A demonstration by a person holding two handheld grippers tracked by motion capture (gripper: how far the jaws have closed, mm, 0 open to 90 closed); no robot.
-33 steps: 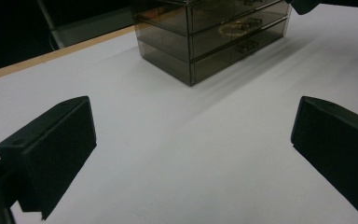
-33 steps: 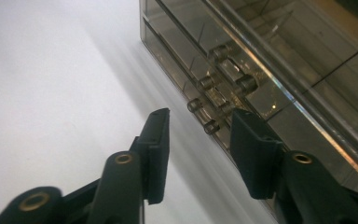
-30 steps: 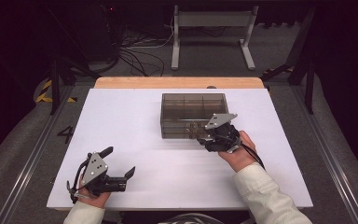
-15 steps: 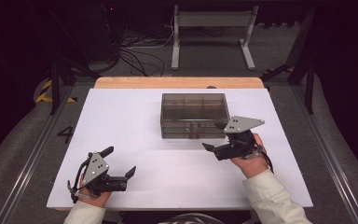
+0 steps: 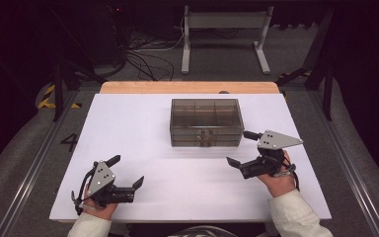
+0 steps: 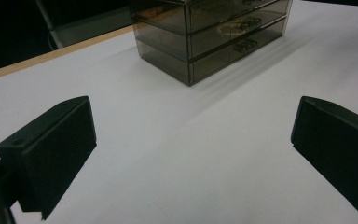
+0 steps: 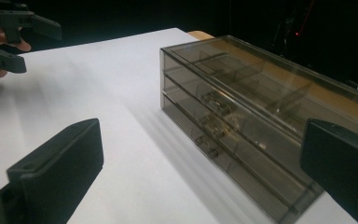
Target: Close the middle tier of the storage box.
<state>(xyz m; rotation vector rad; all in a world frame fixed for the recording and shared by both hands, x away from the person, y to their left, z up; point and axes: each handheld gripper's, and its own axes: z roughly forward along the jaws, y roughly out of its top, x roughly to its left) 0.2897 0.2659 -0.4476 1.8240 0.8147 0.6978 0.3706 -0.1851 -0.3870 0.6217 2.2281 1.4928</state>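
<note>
You held the right gripper [image 5: 240, 148] just beside the smoky three-drawer organizer [image 5: 206, 122] at mid-tabletop [image 5: 128, 123], its jaws just opened wide and empty. Your left gripper [image 5: 126, 171] rested open, well apart. Best to align squarely with a drawer handle before closing

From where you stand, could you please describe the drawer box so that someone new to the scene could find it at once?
Look at the white table top, then toward its far middle, near the wooden strip along the back edge. There stands the drawer box, ahead of the open right tool. It is smoky, see-through plastic with stacked drawers, small handles on their fronts and divided compartments on top.
</note>
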